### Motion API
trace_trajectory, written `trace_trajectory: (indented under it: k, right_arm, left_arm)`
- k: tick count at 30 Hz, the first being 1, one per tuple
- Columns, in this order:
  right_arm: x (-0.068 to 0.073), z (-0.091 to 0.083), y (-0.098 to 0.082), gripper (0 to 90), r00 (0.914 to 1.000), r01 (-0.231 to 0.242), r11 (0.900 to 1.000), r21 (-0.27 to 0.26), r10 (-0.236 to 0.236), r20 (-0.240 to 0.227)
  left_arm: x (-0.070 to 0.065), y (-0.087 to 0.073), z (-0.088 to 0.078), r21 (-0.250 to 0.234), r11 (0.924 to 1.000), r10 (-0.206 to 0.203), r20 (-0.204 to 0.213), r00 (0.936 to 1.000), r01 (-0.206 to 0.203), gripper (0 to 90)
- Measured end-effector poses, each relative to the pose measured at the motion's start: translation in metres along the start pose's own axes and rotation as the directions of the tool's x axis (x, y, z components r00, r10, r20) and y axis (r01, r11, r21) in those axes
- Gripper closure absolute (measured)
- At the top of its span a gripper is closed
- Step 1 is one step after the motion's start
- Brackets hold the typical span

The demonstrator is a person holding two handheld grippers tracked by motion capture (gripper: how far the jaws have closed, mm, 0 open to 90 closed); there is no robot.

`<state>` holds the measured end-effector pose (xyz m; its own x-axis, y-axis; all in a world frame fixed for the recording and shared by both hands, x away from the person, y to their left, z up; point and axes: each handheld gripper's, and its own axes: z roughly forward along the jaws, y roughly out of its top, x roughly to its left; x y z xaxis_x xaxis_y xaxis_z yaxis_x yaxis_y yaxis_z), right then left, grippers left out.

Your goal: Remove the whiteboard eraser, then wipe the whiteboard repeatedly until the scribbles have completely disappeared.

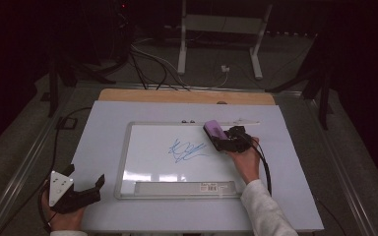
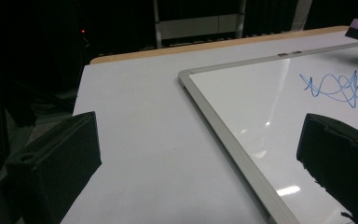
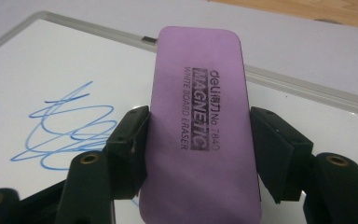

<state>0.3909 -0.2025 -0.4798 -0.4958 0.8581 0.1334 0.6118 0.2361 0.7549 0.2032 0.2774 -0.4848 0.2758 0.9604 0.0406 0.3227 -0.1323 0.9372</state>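
Observation:
A framed whiteboard (image 1: 147, 167) lies in the middle of the white table, with a blue marker scribble (image 1: 187, 150) near its centre. My right gripper (image 1: 220, 138) hovers over the board's upper right part, shut on a purple magnetic whiteboard eraser (image 1: 213, 129). In the right gripper view the eraser (image 3: 198, 121) sits lengthwise between both pads, right of the scribble (image 3: 65, 126). My left gripper (image 1: 86, 175) rests open at the table's front left, off the board. In the left gripper view its jaws stand wide apart over the board's frame (image 2: 228, 135) with nothing between them.
A pale tray strip with a barcode label (image 1: 177, 187) runs along the board's near edge. A thin white object (image 1: 243, 121) lies at the board's top right. A wooden strip (image 1: 187, 96) borders the table's far side; cables and stand legs (image 1: 182, 44) lie beyond.

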Motion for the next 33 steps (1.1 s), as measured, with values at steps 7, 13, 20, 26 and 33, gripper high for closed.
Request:
trace_trajectory:
  k: [7, 13, 20, 26, 33]
  right_arm:
    - [0.004, 0.011, -0.002, 40.6, 0.9998, 0.008, 1.0, 0.026, -0.008, 0.019]
    - [0.01, 0.017, -0.003, 40.6, 0.9992, 0.024, 0.999, 0.043, -0.025, 0.031]
    - [0.015, 0.023, -0.006, 40.5, 0.9975, 0.05, 0.996, 0.072, -0.054, 0.047]
    - [0.018, 0.028, -0.008, 40.1, 0.9957, 0.068, 0.993, 0.098, -0.073, 0.056]
    - [0.018, 0.035, -0.012, 24.1, 0.9949, 0.077, 0.987, 0.143, -0.086, 0.054]
  left_arm:
    - [0.0, 0.0, 0.0, -0.002, 1.0, 0.0, 0.003, 1.0, 0.0, 0.4]
    - [0.0, 0.0, 0.0, -0.001, 1.0, 0.001, 0.004, 1.0, -0.001, 0.5]
    - [0.001, 0.0, 0.0, -0.001, 1.0, -0.002, 0.003, 1.0, 0.002, 0.4]
    - [0.001, 0.0, 0.0, -0.001, 1.0, -0.003, 0.002, 1.0, 0.003, 0.4]
    - [0.001, 0.0, 0.0, 0.0, 1.0, -0.003, 0.0, 1.0, 0.003, 0.5]
